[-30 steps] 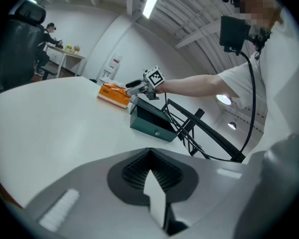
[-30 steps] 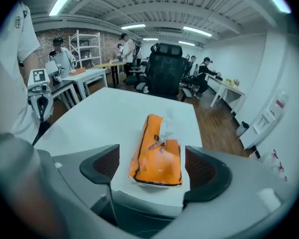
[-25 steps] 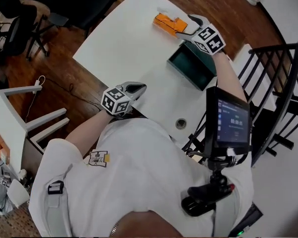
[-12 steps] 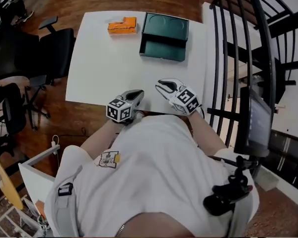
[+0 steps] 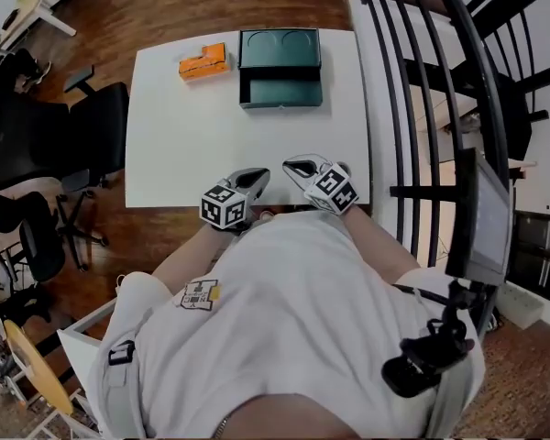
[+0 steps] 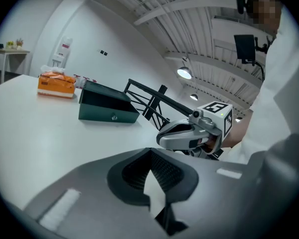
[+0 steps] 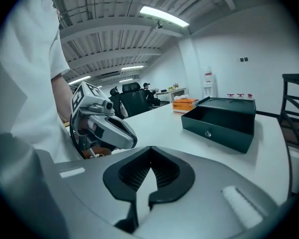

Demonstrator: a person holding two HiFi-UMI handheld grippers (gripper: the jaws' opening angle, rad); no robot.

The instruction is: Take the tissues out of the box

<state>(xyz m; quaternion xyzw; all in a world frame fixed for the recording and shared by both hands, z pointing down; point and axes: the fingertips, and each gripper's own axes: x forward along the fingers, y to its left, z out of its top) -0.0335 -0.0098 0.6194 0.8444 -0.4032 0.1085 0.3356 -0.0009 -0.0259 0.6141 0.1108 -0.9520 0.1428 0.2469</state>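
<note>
An orange tissue pack [image 5: 204, 63] lies at the table's far left, beside an open dark green box [image 5: 280, 67] whose lid stands up behind it. Both show again in the left gripper view, the tissue pack [image 6: 56, 83] left of the box [image 6: 107, 108], and in the right gripper view, the tissue pack [image 7: 185, 104] behind the box [image 7: 222, 123]. My left gripper [image 5: 261, 174] and right gripper [image 5: 289, 166] rest side by side at the near table edge, far from both. Each has its jaws shut with nothing between them: left gripper [image 6: 150, 169], right gripper [image 7: 150, 176].
The white table [image 5: 220, 126] stands on a wooden floor. Black office chairs [image 5: 37, 145] are at the left, and a black metal railing [image 5: 440, 81] runs along the right. A screen on a mount [image 5: 481, 218] hangs at my right side.
The right gripper has drawn back from the orange tissue pack at the far side to the near table edge and shut its jaws. The head view has swung round.
</note>
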